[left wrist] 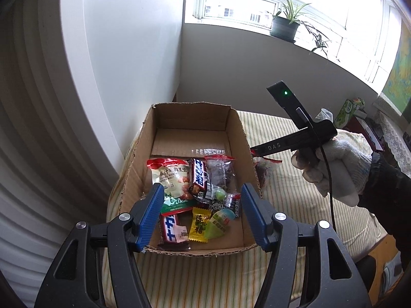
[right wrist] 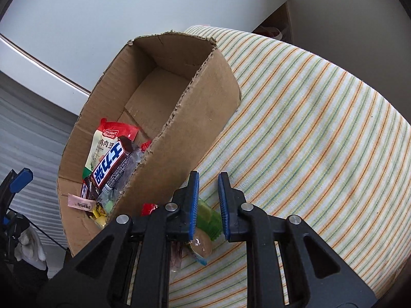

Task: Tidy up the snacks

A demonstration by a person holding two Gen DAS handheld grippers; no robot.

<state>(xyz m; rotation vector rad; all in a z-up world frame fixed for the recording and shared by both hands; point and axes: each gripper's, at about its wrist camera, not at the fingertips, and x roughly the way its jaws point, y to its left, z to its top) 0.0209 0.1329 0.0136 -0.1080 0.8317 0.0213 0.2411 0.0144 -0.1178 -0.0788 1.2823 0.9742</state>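
A: Striped cloth in green, orange and white [right wrist: 321,128] covers the surface, and the torn-edged brown cardboard box [right wrist: 195,118] sits on it with a heap of wrapped snacks [left wrist: 195,192] at its near end.

B: So how much is left?

A: Most looks packed, I'd judge. A few packets [right wrist: 203,220] lie outside, just beside the box wall.

B: And the grippers?

A: Right gripper [right wrist: 208,200] hangs over those strays, pads nearly together, nothing visibly pinched. Left gripper [left wrist: 203,215] hovers spread and empty above the box.

B: Obstacles?

A: Only that wall. A potted plant [left wrist: 287,23] sits on the far windowsill.
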